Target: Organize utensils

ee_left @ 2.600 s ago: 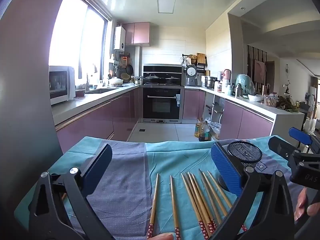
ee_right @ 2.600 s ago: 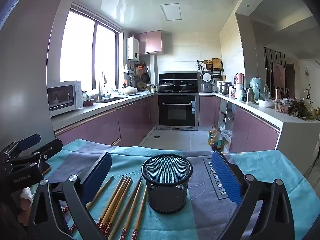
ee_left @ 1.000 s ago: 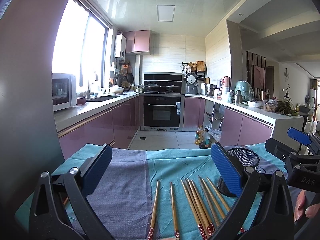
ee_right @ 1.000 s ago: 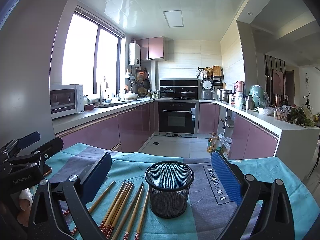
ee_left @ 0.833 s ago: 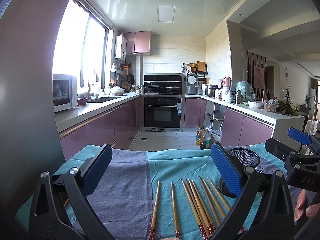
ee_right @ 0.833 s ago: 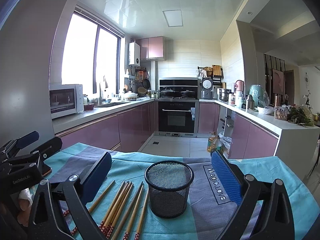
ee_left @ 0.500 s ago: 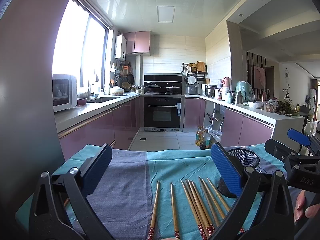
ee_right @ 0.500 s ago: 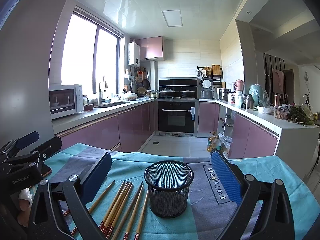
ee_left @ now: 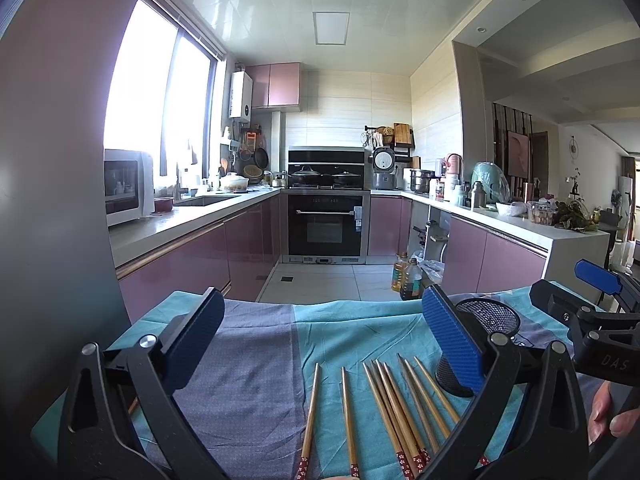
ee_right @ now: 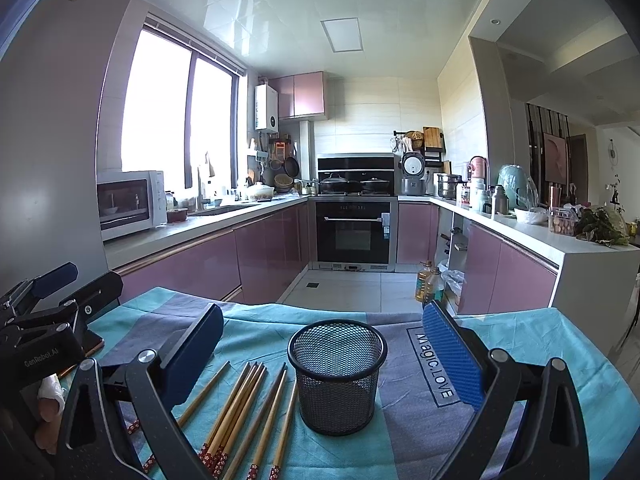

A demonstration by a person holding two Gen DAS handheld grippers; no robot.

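Both grippers hang low over the near edge of the table, and neither has anything in its grasp. The left gripper [ee_left: 320, 344] has its jaws spread wide, nothing between the blue pads but cloth and chopsticks. Same story on the right gripper [ee_right: 324, 356], jaws wide apart, with the black mesh cup [ee_right: 337, 374] standing upright on the cloth straight ahead between them, untouched.

The chopsticks [ee_left: 394, 412] lie flat on the teal and grey tablecloth [ee_left: 248, 364], tips pointing toward the far edge, red patterned ends at the near edge. Two lie a little apart on the left of the group; the rest bunch close together, running up to just beside the cup. From the right wrist view the same bundle [ee_right: 240, 408] sits left of the cup, one stick nearly against its base.

Around them: printed lettering on the cloth [ee_right: 436, 364] to the cup's right, and a hand [ee_left: 608, 412] gripping the right tool's handle at the side of the left view. Beyond the far edge, the oven [ee_right: 353, 232], a microwave [ee_right: 128, 204] on the left counter, oil bottles [ee_left: 408, 280] on the floor.

Compared with a second ago, almost nothing has moved: chopsticks and cup sit where they were, jaws just as wide, both tools barely drifting.
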